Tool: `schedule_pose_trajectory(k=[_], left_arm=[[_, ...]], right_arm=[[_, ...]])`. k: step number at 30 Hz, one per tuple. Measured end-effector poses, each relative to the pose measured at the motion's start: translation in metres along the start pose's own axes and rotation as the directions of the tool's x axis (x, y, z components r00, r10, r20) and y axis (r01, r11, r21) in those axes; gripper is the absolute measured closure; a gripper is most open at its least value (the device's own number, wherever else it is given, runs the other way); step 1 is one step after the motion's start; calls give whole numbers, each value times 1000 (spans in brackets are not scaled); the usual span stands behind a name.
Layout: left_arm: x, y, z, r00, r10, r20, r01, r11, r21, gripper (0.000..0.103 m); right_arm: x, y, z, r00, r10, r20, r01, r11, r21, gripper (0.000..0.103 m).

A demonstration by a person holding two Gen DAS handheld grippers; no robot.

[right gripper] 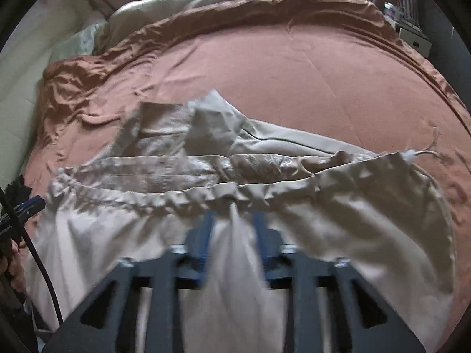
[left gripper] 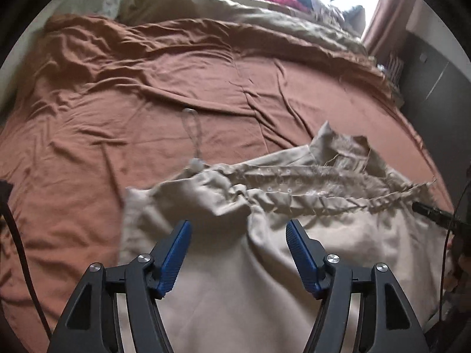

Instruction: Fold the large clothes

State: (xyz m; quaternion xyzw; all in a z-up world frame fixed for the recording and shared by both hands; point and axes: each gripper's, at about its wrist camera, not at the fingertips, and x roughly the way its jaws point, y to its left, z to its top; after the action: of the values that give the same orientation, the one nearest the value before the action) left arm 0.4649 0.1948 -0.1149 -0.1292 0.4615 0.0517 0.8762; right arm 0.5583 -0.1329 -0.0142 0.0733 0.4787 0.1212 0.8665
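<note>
- Lying across the near half of a rust-brown bedsheet [left gripper: 182, 88], a beige garment [left gripper: 235, 279] with a gathered drawstring waistband [left gripper: 309, 201] fills each wrist view from about 4 to 8 o'clock.
- The left gripper [left gripper: 238, 232] hovers over the cloth with its blue pads [left gripper: 176, 253] spread wide, nothing between them.
- The right gripper [right gripper: 234, 220] is pinching a raised fold of the garment [right gripper: 235, 264] just below the waistband [right gripper: 182, 203]; this view is blurred.
- A white cord [right gripper: 424, 156] trails off the waistband at 3 o'clock in the right view.
- An olive duvet [left gripper: 235, 8] is bunched at 12 o'clock, by the window.
</note>
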Motion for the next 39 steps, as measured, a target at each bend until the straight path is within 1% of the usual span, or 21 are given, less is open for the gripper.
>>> schedule_pose_trajectory(k=[1, 3, 5, 8, 12, 16, 20, 21, 23, 25, 27, 29, 30, 34, 38, 39], left_arm=[[-11, 6, -4, 1000, 2, 11, -2, 1000, -16, 34], [-20, 15, -9, 1000, 4, 20, -3, 999, -35, 34], [-31, 24, -21, 1000, 5, 24, -3, 998, -62, 34], [-45, 37, -40, 1000, 3, 28, 0, 994, -106, 34], [-60, 55, -70, 1000, 6, 25, -2, 987, -164, 34], [-73, 81, -100, 1000, -10, 20, 15, 968, -250, 34], [-85, 104, -127, 999, -29, 23, 35, 941, -335, 34], [-86, 109, -136, 999, -38, 22, 43, 932, -361, 35], [-87, 115, -146, 998, -53, 16, 55, 919, -390, 34], [-88, 120, -159, 997, -70, 11, 68, 904, -422, 35], [-89, 123, -169, 996, -93, 13, 89, 893, -441, 35], [-87, 125, -178, 992, -122, 15, 115, 877, -467, 35], [-85, 126, -182, 991, -133, 13, 123, 868, -481, 35], [-78, 124, -191, 981, -193, 31, 180, 832, -524, 35], [-71, 119, -189, 976, -213, 50, 205, 812, -547, 35], [-68, 117, -188, 971, -231, 56, 223, 802, -554, 35]], right_arm=[[-9, 3, -4, 1000, 5, 16, -5, 1000, -2, 54], [-22, 6, -10, 999, 20, 29, -20, 1000, 1, 54], [-33, 12, -20, 998, 40, 39, -40, 999, -3, 54], [-47, 22, -35, 997, 41, 58, -40, 999, -18, 55], [-57, 32, -55, 997, 68, 43, -67, 997, -25, 55], [-62, 48, -76, 996, 83, 29, -82, 995, -49, 55], [-68, 58, -94, 994, 107, 21, -105, 992, -68, 55], [-69, 60, -98, 994, 110, 20, -108, 992, -68, 59], [-67, 66, -110, 993, 118, 6, -118, 991, -70, 63], [-69, 71, -122, 992, 123, 0, -123, 990, -67, 64], [-70, 76, -132, 993, 121, -1, -121, 990, -68, 70], [-69, 78, -143, 991, 130, -7, -130, 990, -61, 72], [-67, 79, -147, 991, 132, 10, -131, 990, -58, 77], [-48, 78, -165, 993, 112, -40, -113, 993, -45, 81], [-38, 74, -168, 994, 104, -45, -105, 994, -39, 83], [-36, 75, -169, 994, 104, -43, -105, 994, -38, 83]])
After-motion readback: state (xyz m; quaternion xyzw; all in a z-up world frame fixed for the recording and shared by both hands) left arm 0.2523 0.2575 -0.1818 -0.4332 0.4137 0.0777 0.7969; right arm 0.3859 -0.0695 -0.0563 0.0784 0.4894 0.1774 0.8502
